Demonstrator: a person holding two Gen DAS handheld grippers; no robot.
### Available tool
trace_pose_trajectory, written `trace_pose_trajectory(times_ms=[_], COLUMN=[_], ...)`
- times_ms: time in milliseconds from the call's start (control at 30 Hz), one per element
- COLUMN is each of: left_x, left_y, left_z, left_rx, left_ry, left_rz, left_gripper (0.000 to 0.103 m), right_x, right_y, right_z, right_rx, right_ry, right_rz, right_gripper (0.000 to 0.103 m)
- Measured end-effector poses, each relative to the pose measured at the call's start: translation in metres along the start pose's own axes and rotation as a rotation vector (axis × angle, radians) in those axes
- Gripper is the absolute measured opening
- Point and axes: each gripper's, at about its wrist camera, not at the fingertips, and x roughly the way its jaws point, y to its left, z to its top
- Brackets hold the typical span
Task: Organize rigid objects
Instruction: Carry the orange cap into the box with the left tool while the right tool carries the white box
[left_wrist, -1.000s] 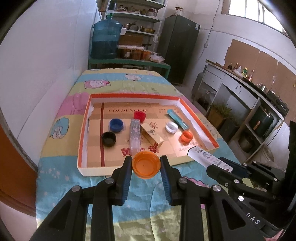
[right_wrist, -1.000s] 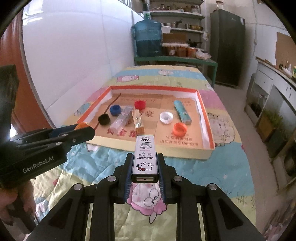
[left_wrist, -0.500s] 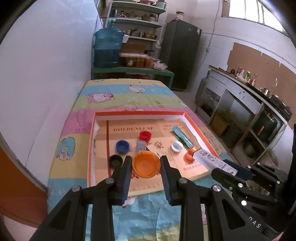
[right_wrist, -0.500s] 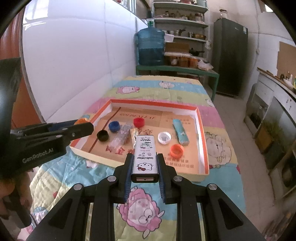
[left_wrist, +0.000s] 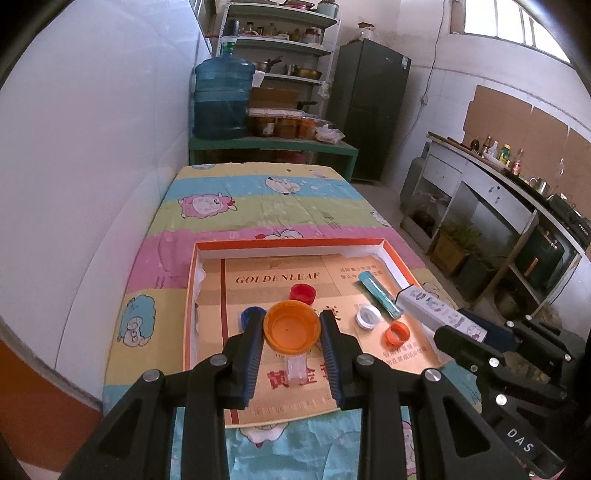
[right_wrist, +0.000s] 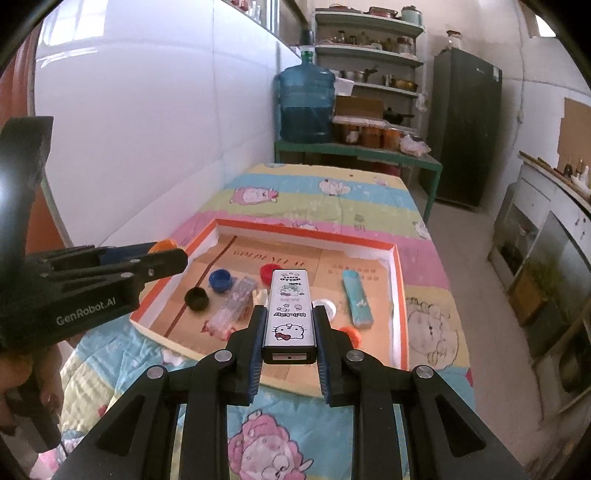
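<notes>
Left gripper (left_wrist: 291, 328), jaws clamped on a round orange plastic cap (left_wrist: 291, 329) with its hollow side up, held above the shallow orange-rimmed cardboard tray (left_wrist: 288, 244) on the cartoon-print cloth (left_wrist: 258, 206). Right gripper (right_wrist: 289, 332), jaws clamped on a white rectangular box printed with a cartoon cat (right_wrist: 289, 312), held over the tray's near edge. Inside the tray lie red (right_wrist: 268, 272), blue (right_wrist: 220, 279) and black (right_wrist: 196, 298) caps and a teal box (right_wrist: 357, 302).
</notes>
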Motion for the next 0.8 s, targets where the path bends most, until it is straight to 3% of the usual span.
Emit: trace_pose_trajectory(times_ms=[800], left_x=[0.066], left_y=[0.016], left_z=[0.040], left_rx=[0.017], left_ry=[0.055], left_rz=[0.033], left_gripper=[0.031], right_x=[0.056], right_y=[-0.028], right_z=[0.034], right_rx=[-0.024], right_ry=[0.030], right_rz=[0.014], right_gripper=[0.025])
